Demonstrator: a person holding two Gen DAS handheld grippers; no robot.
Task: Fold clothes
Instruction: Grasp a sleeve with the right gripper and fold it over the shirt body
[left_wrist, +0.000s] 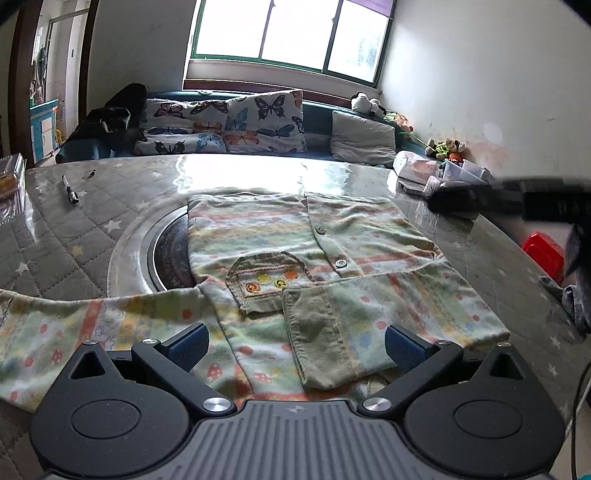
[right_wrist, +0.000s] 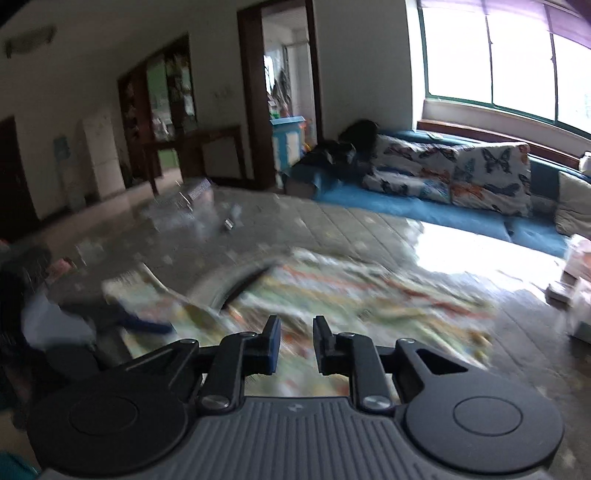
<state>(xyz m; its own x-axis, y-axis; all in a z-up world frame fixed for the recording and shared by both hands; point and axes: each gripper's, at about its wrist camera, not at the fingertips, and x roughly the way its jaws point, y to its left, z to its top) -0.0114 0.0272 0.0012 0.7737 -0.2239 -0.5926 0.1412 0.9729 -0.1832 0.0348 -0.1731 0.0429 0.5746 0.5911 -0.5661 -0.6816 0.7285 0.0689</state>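
A small pastel striped shirt (left_wrist: 258, 229) with buttons and a chest pocket lies front up on the grey table (left_wrist: 74, 240). One sleeve is folded across the front, and its green ribbed cuff (left_wrist: 317, 332) lies between my left fingers. The other sleeve (left_wrist: 55, 332) stretches flat to the left. My left gripper (left_wrist: 297, 345) hovers over the shirt's near part, open wide and empty. My right gripper (right_wrist: 297, 339) is above the shirt (right_wrist: 351, 295) in a motion-blurred view. Its pads are a narrow gap apart with nothing between them.
A round metal hob ring (left_wrist: 162, 251) is set in the table, partly under the shirt. A pen (left_wrist: 70, 190) and a clear box (left_wrist: 11, 177) lie far left. Boxes and bags (left_wrist: 443, 177) crowd the far right. Beyond is a sofa with butterfly pillows (left_wrist: 221, 125).
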